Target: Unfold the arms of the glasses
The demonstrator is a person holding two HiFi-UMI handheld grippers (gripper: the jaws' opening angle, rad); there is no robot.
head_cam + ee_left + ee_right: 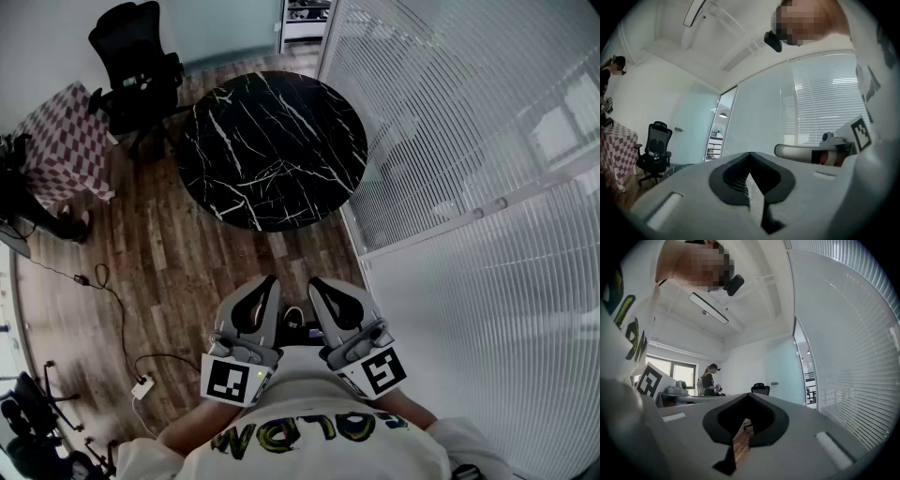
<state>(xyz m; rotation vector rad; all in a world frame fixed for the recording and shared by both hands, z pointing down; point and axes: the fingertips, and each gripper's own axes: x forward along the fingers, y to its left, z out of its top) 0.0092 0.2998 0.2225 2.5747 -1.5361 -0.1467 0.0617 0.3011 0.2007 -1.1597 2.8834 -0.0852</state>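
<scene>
Both grippers held close to my chest, side by side, tips pointing forward and a bit toward each other.

Left gripper (263, 291): jaws together, only a thin slit between them, and nothing in it but the window blinds (820, 98) seen through the gap. Right gripper (322, 291): jaws together the same way, with a sliver of wood floor (740, 446) showing through. Neither is holding anything.

Glasses: not in any view. I can't make them out on the round black marble table (272, 150), on the floor or between the jaws. So which way they lie from me, and their long axis, can't be told.

The table is straight ahead and well apart from both tips. It sits slightly left of centre, so my left gripper is a touch nearer, though not by much. My guess is the task isn't under way yet, and the first job is to find the glasses.

Other notes: a black office chair (136, 66) beyond the table and a checkered cloth (66, 141) at far left. A second person (708, 379) stands in the background of the right gripper view.

Writing: yellow-green letters on my shirt (309, 436), upside down and partly cut off, no word readable. The marker cubes carry black-and-white squares only. No brands seen.
</scene>
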